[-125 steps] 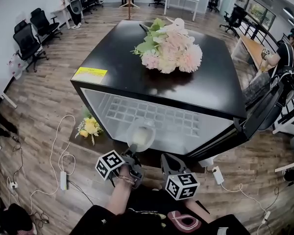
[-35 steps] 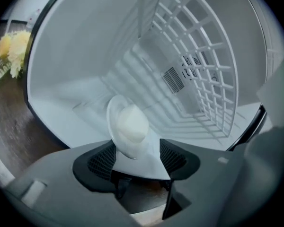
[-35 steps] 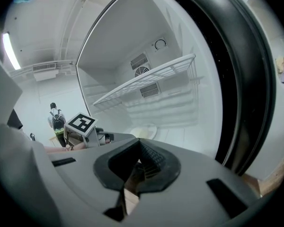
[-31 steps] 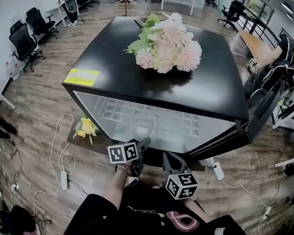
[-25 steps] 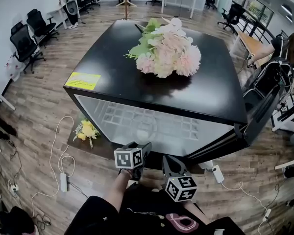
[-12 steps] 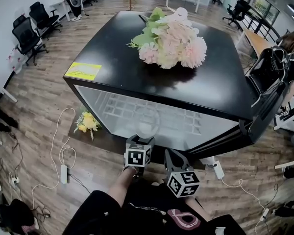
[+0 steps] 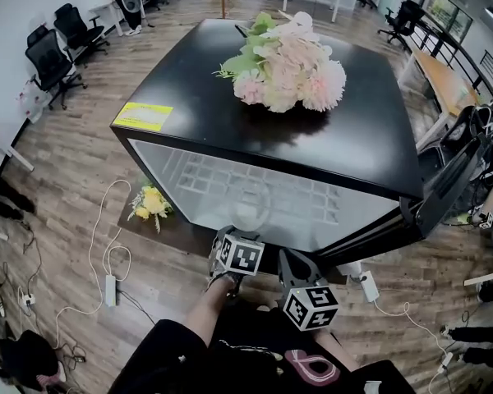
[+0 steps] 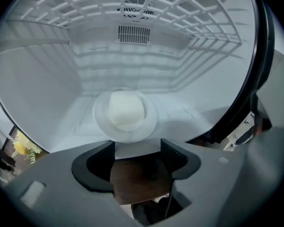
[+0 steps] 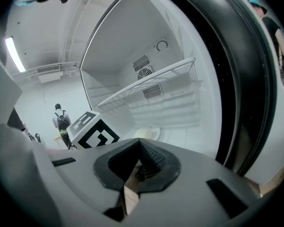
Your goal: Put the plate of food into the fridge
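The plate (image 8: pixel 125 122) sits flat on the white floor of the fridge (image 7: pixel 230 134), near the front edge and about midway between the side walls. On it lies a pale, rounded lump of food (image 8: pixel 126 109). The right gripper view shows the same plate (image 9: pixel 148 133) below the wire shelf (image 9: pixel 151 82).

My left gripper (image 8: pixel 137 148) is in front of the fridge opening, pointing in at the plate. Its jaws stand wide apart and hold nothing: between them I see only the fridge's front lip and wood floor. The plate's near rim lies just past the jaw tips, not between them.

My right gripper (image 9: pixel 139 156) is just beside the left one, on the door side. Its jaws are pressed together at the tips with nothing between them.

In the head view both grippers, left (image 7: pixel 228 238) and right (image 7: pixel 292 259), are low at the front edge of the fridge. The door (image 7: pixel 444 191) stands open to the right. A bouquet (image 7: pixel 283 72) rests on the black top.
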The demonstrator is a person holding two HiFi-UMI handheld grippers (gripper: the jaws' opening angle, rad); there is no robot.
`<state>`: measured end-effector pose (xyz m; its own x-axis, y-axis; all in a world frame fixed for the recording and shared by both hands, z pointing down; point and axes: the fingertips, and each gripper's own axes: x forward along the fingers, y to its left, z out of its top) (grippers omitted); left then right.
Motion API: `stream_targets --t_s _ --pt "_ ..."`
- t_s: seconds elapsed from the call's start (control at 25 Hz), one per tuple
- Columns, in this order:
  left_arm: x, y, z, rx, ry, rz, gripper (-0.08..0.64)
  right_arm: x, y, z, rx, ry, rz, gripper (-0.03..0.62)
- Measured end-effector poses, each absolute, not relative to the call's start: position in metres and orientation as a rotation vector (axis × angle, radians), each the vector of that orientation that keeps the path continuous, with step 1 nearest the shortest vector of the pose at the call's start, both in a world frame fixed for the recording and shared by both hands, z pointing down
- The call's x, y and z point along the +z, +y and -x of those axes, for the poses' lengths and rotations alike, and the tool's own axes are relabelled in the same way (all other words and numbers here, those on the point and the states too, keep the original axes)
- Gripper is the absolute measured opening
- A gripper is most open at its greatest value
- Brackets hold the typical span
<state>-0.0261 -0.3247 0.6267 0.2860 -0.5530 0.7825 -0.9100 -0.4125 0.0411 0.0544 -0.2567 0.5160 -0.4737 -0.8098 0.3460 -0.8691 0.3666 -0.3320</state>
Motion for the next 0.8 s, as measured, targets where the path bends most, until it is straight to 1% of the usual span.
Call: stream_targets --t_s 0.16,0.44,0.8 --pt "0.628 -0.322 0.027 0.967 -1.331 -2.035 0.296 0.516 -0.255 -0.057 0.781 -2.499 -1.547 0.008" --pt "0.621 -0.320 0.032 0.833 -1.396 -2.026 0.304 0.516 -0.249 -0.057 0.766 -2.501 -1.548 0.008" --pt "0.616 -0.301 0.031 0.790 -1.406 -2.053 0.304 0.519 -0.242 -0.057 0.739 -2.484 -1.543 0.009"
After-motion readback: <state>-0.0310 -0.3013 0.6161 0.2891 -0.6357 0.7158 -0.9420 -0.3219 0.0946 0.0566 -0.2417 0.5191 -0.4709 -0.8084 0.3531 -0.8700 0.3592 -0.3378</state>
